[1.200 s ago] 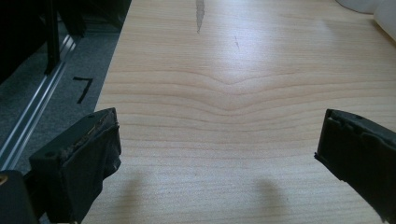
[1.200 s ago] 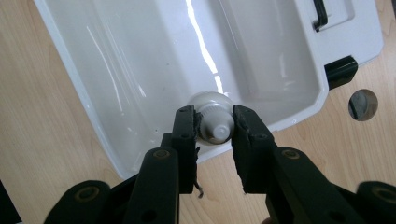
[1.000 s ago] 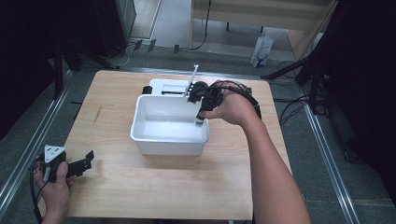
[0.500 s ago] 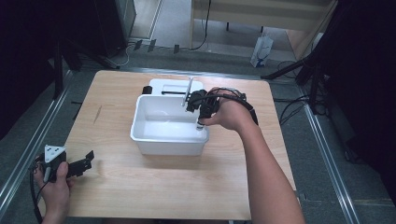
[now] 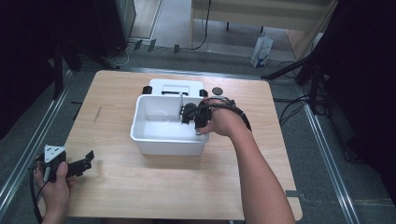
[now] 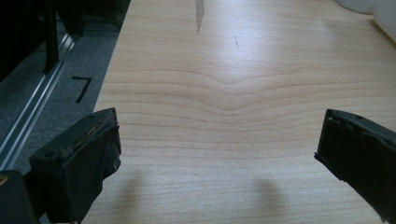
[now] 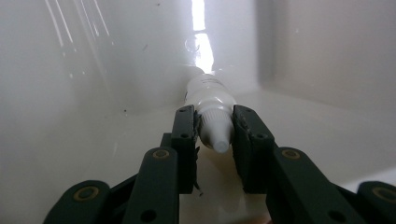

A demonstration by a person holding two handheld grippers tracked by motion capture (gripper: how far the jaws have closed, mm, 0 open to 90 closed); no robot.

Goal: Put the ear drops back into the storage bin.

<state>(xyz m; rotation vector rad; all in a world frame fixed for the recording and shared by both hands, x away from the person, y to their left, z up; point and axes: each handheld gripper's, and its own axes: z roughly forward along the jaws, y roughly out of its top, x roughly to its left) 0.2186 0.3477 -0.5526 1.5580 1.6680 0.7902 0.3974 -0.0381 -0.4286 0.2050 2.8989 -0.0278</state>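
Placement looks to be the step in hand: the right hand-held gripper (image 7: 214,128) is down inside the white bin (image 5: 140,133), its jaws closed on a small white bottle (image 7: 211,100), pinching it near the capped tip with the body pointing away toward the bin's far wall. In the right gripper view the bottle's far end seems to lie at or close to the bin floor where it meets the wall, though whether it actually rests there I cannot tell. The bin sits around the middle of the counter (image 5: 116,196), and the bottle is inside it toward three o'clock. If setting it down is the aim, the next move calls for parting the jaws gently so the bottle does not roll, then lifting straight up clear of the rim. The right forearm reaches in from five o'clock, wrist bent down over the bin's three o'clock wall. The left hand-held gripper (image 5: 77,164) rests at about eight o'clock near the counter's edge, well apart from the bin, jaws wide open and holding nothing, aimed along the bare wood.
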